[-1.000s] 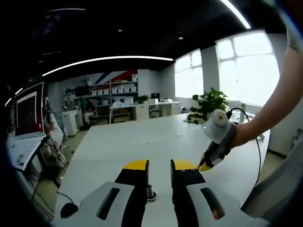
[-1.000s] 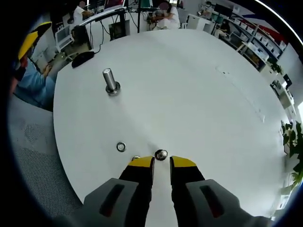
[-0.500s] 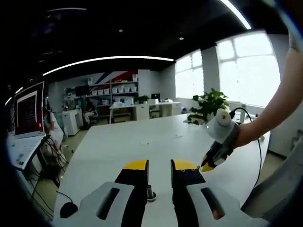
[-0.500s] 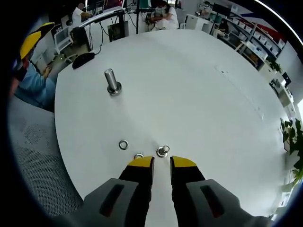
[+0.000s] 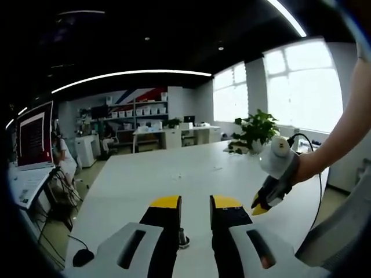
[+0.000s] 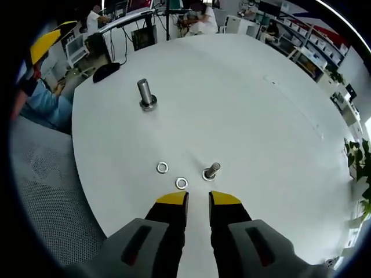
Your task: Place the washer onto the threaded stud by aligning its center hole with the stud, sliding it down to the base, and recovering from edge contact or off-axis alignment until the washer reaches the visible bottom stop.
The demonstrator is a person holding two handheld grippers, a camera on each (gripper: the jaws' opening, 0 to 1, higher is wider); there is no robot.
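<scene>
Surface: round white table (image 6: 261, 116), matte, bare over most of its top; its near edge curves past grey mesh fabric (image 6: 40, 191) in the right gripper view.

Item 1: right gripper (image 6: 197, 198), yellow-tipped, above the table's near edge. Jaws stand a narrow gap apart, nothing between them.

Item 2: washer (image 6: 181, 183), flat on the table just beyond the right gripper's tips. Second washer (image 6: 162, 168) lies close beside it, farther in.

Item 3: small threaded stud (image 6: 211, 171), upright on its base, near the two washers, bare of any washer.

Item 4: larger stud (image 6: 145, 94), upright, well apart from the others toward the table's far edge. Black mouse-like object (image 6: 106, 71) sits at that far edge.

Item 5: left gripper (image 5: 196, 201), low over the table. Jaws slightly parted, holding nothing; a stud base (image 5: 183, 238) shows in the gap.

Room: open office, dark ceiling with curved light strips (image 5: 133, 74), bright windows (image 5: 301, 87), potted plant (image 5: 255, 128), shelving (image 5: 139, 110), a laptop (image 5: 32, 145) at the left. A person's arm (image 5: 342, 133) carries the right gripper in the left gripper view.
</scene>
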